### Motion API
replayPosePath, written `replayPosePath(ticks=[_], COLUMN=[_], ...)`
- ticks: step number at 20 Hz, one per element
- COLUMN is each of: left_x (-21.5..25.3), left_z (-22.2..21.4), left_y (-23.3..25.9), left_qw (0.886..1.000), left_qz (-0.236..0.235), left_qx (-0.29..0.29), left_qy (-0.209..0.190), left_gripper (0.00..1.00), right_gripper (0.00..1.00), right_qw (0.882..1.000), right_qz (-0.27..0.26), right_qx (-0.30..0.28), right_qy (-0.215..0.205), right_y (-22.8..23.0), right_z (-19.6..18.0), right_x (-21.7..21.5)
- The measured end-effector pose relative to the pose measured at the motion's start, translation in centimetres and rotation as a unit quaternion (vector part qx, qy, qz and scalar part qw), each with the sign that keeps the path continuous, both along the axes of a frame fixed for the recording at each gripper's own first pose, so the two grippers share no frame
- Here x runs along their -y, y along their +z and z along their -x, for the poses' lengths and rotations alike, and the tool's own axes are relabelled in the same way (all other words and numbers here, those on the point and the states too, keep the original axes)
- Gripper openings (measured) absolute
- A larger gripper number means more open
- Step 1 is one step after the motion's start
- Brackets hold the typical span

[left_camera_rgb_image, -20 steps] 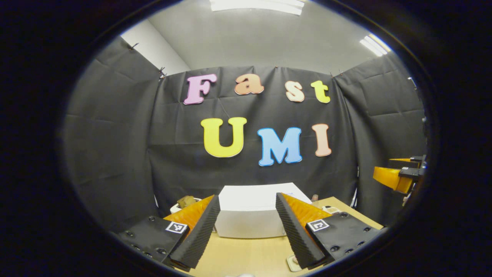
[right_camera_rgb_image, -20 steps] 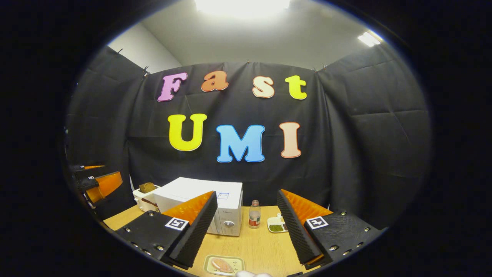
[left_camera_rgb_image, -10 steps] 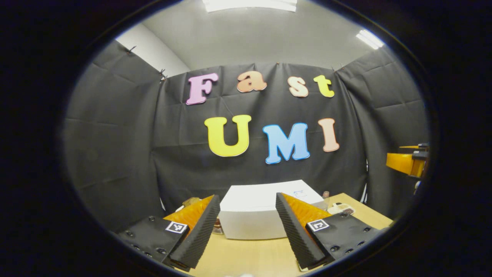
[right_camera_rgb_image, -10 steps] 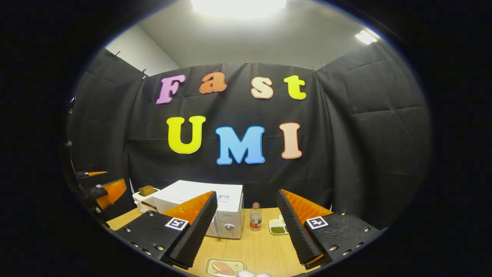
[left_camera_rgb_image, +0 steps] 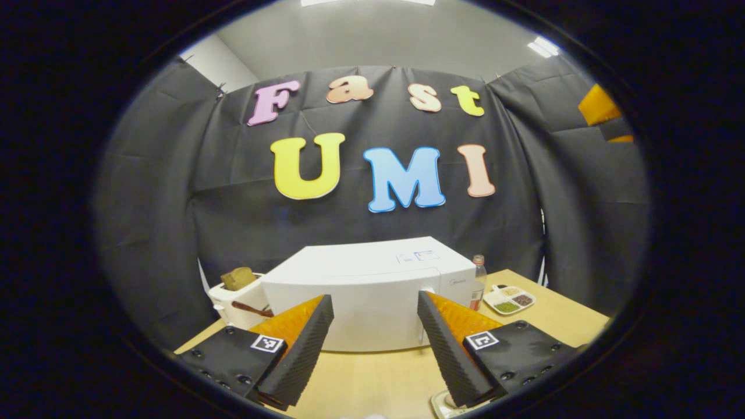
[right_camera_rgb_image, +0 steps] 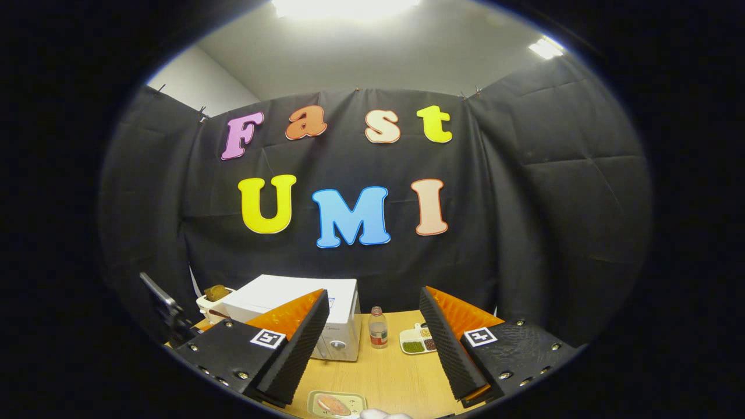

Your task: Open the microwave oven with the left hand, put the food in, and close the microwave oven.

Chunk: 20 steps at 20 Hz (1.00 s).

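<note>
While my left gripper (left_camera_rgb_image: 372, 343) gapes empty before the shut microwave (left_camera_rgb_image: 372, 291) at twelve o'clock — misaligned, I'd miss its door edge.

Glossy white microwave (left_camera_rgb_image: 372, 302), pale wood table (left_camera_rgb_image: 372, 378)

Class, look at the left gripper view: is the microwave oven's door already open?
No: the microwave oven shows a flat, closed front on the table, and the left gripper hangs open before it, touching nothing.
</note>
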<state>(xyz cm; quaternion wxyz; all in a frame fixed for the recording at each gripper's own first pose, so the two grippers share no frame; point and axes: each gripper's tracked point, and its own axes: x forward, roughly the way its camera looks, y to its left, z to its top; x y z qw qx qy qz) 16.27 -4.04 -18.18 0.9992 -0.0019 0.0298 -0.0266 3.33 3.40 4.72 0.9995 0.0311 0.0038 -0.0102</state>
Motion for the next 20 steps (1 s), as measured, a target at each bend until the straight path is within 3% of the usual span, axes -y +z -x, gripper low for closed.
replayPosePath(ticks=[6,7,13,14,18,20], left_x=[7.0,7.5,8.9,9.0,8.6,8.7], left_z=[-8.9,-9.9,-12.9,-13.3,-14.2,-14.3], left_y=[-8.6,-9.2,-10.2,-10.1,-10.7,-10.5], left_qw=[0.999,0.999,0.999,0.999,0.999,0.998], left_qz=[-0.009,-0.007,0.010,0.012,0.035,0.037], left_qx=[-0.035,-0.036,-0.023,-0.022,-0.027,-0.033], left_qy=[-0.029,-0.028,-0.021,-0.021,-0.019,-0.023], left_gripper=[1.00,0.95,0.95,1.00,0.38,0.31], right_gripper=[0.95,0.95,0.96,0.95,0.95,0.96], right_qw=[0.999,0.999,0.996,0.996,0.996,0.996], right_qz=[0.019,0.018,0.021,0.021,0.035,0.038], right_qx=[-0.024,-0.031,-0.056,-0.059,-0.061,-0.059], right_qy=[-0.032,-0.034,-0.061,-0.060,-0.053,-0.049], right_y=[-0.2,-0.6,-2.3,-2.4,-2.5,-2.3], right_z=[0.0,-0.1,-0.7,-0.8,-1.1,-1.0], right_x=[1.8,2.0,4.2,4.3,4.0,3.8])
